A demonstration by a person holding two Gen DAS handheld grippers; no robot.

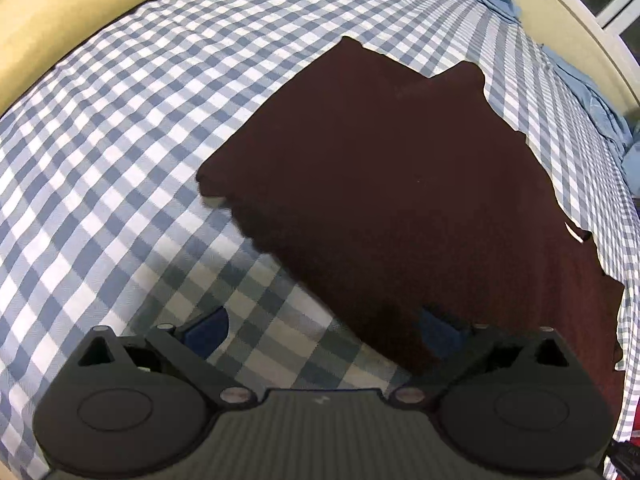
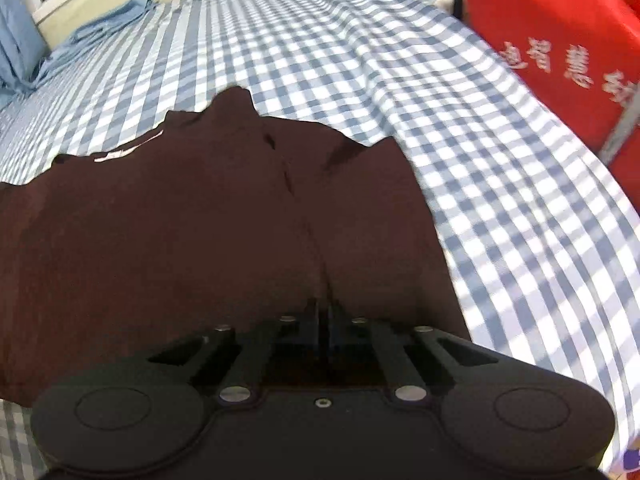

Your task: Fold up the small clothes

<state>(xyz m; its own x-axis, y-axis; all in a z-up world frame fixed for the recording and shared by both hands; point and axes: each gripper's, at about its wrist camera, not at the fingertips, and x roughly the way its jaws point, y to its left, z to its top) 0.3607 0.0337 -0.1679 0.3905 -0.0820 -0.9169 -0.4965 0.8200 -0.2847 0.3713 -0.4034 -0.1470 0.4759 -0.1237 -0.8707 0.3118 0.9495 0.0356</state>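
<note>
A dark maroon garment (image 1: 384, 184) lies spread flat on the blue-and-white checked sheet (image 1: 132, 120). In the left wrist view my left gripper (image 1: 322, 330) hangs open at the garment's near edge. Its left pad (image 1: 208, 328) is over bare sheet and its right pad (image 1: 436, 330) is over the dark cloth. In the right wrist view the same garment (image 2: 180, 232) fills the middle. My right gripper (image 2: 324, 314) is shut with its tips pinched on the cloth, and a crease runs away from them up the fabric. A small white label (image 2: 128, 148) shows near the far edge.
Crumpled light blue cloth (image 2: 108, 24) lies along the far side of the sheet by a cream wall (image 1: 52, 32). A red fabric with white characters (image 2: 560, 48) stands at the right edge. The checked sheet (image 2: 520, 220) lies bare to the right of the garment.
</note>
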